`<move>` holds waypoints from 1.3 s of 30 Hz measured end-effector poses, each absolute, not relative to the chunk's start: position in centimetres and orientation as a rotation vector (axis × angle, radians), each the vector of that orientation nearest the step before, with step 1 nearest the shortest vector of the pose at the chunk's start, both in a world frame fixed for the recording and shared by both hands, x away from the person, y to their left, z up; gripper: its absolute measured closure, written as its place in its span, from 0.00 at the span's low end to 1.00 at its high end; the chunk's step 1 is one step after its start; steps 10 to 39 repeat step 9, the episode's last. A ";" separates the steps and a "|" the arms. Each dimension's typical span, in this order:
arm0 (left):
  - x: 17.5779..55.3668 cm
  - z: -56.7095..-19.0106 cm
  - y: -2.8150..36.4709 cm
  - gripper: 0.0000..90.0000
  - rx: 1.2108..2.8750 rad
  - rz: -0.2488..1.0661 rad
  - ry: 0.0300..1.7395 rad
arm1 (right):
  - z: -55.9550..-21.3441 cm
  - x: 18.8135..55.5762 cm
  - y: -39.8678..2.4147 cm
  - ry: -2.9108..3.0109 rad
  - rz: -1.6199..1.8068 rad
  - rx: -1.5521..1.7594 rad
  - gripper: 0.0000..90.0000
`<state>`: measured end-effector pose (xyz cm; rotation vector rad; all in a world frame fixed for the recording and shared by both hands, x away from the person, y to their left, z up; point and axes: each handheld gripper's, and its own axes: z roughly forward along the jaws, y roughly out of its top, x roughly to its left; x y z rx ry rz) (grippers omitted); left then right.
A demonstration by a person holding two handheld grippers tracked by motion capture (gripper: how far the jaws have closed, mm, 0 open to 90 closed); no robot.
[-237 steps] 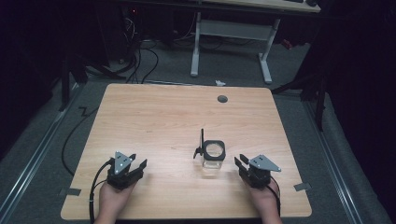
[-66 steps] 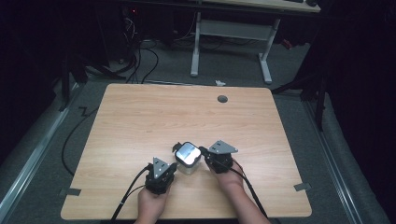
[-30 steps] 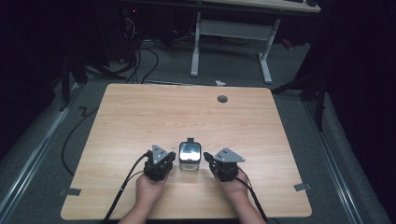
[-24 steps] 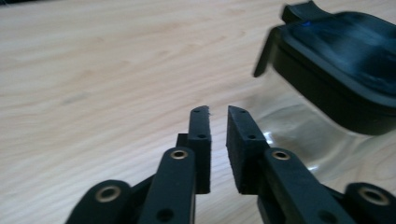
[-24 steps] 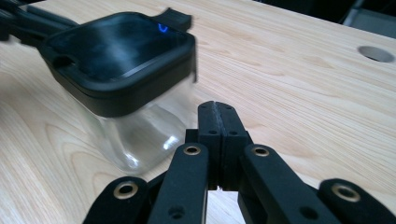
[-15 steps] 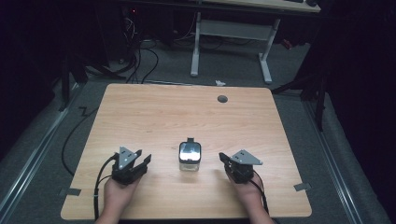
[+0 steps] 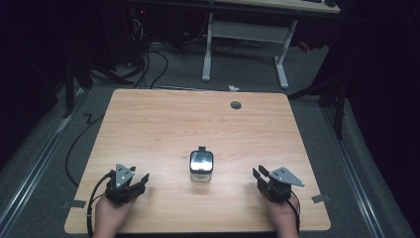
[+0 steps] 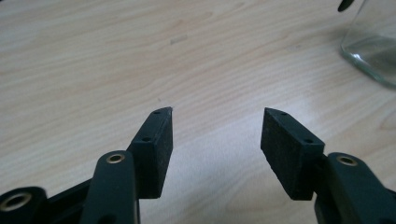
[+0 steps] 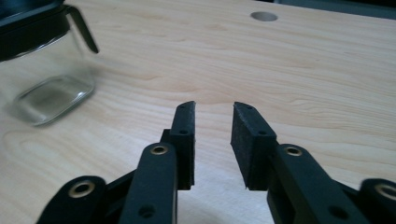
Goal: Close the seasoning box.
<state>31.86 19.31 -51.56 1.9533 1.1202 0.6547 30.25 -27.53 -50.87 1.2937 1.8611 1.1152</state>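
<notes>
- Glass jar (image 7: 201,167) with a black lid stands upright on the table (image 7: 148,129) in the high view, midway between the left gripper (image 7: 132,184) and right gripper (image 7: 261,177), well apart from both.
- Left gripper view: jaws wide, empty; jar at upper right, ahead.
- Right gripper view: jaws narrowly parted, empty; jar at upper left.
- Judgement: the lid looks seated and both grippers rest apart, so the handling seems finished; no further move appears needed.

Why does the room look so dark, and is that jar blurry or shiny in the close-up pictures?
High view: light falls on the table while the surroundings stay nearly black; the glass jar has a bright glare patch on its lid. Left gripper view: the jar's base is soft and cut by the edge. Right gripper view: the jar looks blurred.
</notes>
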 end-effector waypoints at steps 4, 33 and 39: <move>31.4 -51.6 19.7 0.49 1.966 0.670 1.123 | -50.8 30.5 -27.4 1.859 1.123 1.286 0.76; 31.1 -51.4 20.0 0.52 1.911 0.656 1.146 | -50.9 30.3 -27.3 1.868 1.116 1.278 0.76; 31.1 -51.4 20.0 0.52 1.911 0.656 1.146 | -50.9 30.3 -27.3 1.868 1.116 1.278 0.76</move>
